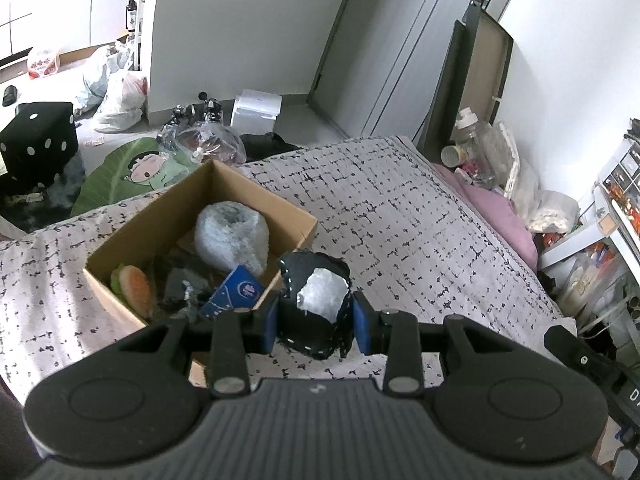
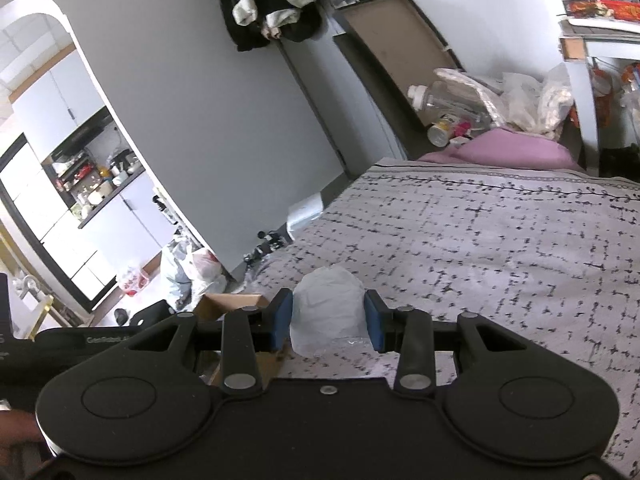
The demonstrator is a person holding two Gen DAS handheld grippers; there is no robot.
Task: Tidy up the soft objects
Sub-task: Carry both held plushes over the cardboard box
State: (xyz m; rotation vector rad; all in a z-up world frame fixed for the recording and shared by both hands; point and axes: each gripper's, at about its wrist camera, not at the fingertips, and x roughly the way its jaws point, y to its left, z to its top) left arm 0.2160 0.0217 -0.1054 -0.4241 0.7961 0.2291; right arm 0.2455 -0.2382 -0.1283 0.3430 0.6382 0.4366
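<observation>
My left gripper (image 1: 313, 317) is pinching a black pouch (image 1: 314, 304) just beside the cardboard box (image 1: 256, 192) on the bed (image 1: 420, 220). My right gripper (image 2: 328, 322) is seemingly clamping a white bundle (image 2: 328, 312). I am advising carrying each fully over the rim before letting go.

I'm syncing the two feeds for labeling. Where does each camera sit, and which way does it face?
Left wrist: on the left claw, looking down past its black pouch at the cardboard box on the bed.
Right wrist: on the right claw, holding a white bundle, facing across the bed toward the doorway.
Shared: patterned bedspread, pink pillow.
</observation>
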